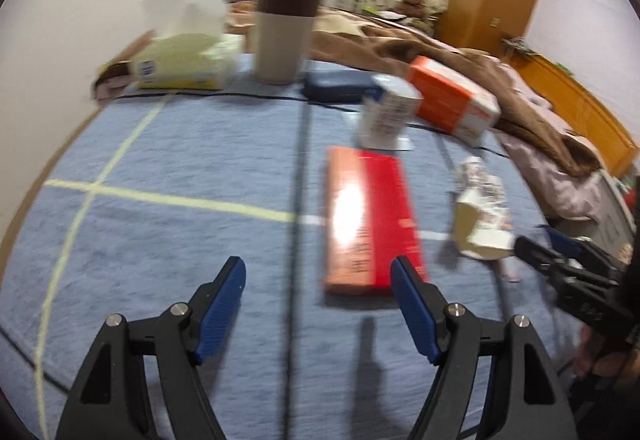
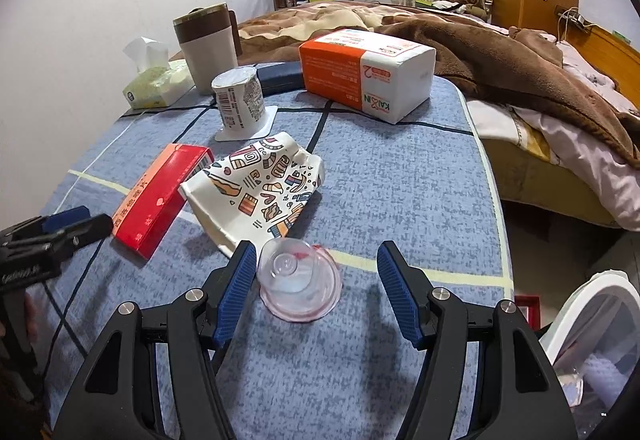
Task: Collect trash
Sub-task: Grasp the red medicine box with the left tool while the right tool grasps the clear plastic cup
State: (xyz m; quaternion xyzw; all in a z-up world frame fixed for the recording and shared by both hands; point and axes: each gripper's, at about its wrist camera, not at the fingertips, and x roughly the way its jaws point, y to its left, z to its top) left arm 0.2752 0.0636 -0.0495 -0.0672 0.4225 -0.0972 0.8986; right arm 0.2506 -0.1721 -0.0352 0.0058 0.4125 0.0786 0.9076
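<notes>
- Right gripper point(image 2: 316, 272): jaws spread wide, holding nothing; I hold it low over the blue cloth-covered table point(image 2: 400, 200), and its left finger looks just beside or touching the rim of the clear plastic dome lid point(image 2: 300, 286).
- Dome lid: upturned and lying flat, the nearest piece of trash. I judge it the step in hand; it looks thin and slippery, so I would centre the jaws across its rim, close gently, and lift only once both pads bear on it.
- White bin point(image 2: 592, 324): down at the right edge, below table level, the likely drop point.
- Left gripper point(image 1: 318, 280): jaws likewise spread and empty, its right finger overlapping the near corner of the red box point(image 1: 368, 220); this view is motion-blurred.
- Crushed paper cup point(image 2: 256, 192): patterned, flattened, lying just beyond the lid and touching the red box; probably the next pickup.
- Yogurt cup point(image 2: 240, 100): inverted on its square lid, farther back.
- Orange tissue pack point(image 2: 364, 68), green tissue pack point(image 2: 156, 84) and lidded tumbler point(image 2: 208, 44): at the far edge; I judge these to be household goods, not trash, so I leave them.
</notes>
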